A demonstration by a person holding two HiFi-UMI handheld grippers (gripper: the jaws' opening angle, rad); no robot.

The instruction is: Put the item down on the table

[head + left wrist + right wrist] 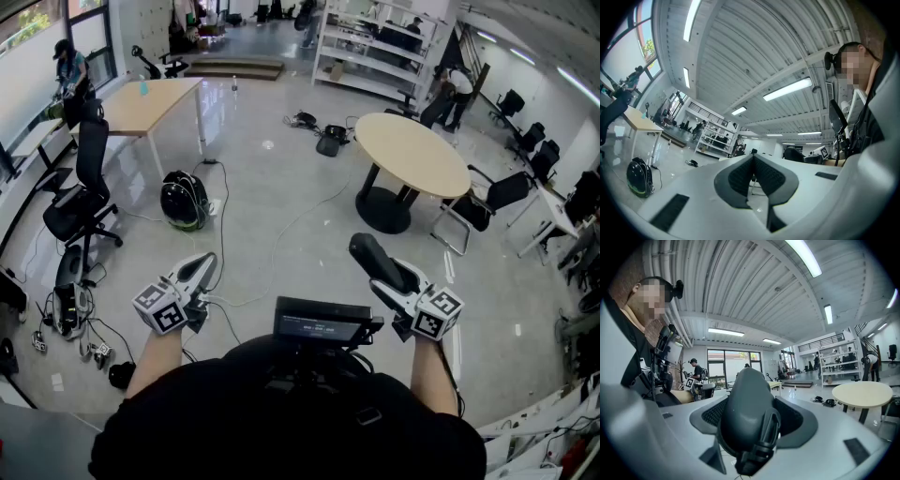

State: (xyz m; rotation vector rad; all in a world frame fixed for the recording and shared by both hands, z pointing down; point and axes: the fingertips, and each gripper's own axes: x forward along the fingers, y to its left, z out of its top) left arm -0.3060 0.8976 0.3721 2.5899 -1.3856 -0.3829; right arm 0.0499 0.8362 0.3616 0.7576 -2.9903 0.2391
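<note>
While the left gripper's (206, 262) jaws sit closed on nothing, the right gripper's (382, 283) jaws clamp a dark grey oblong item (369, 254), well apart from the round table (412, 155).

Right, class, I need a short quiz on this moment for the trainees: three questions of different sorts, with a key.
1. True or false: the left gripper holds something between its jaws.
2. Which one grips the dark grey item? A) the left gripper B) the right gripper C) neither
3. Fill in: the beige table ahead of the right gripper has a ____ top.

Key: 1 false, its jaws are together on nothing; 2 B; 3 round.
</note>
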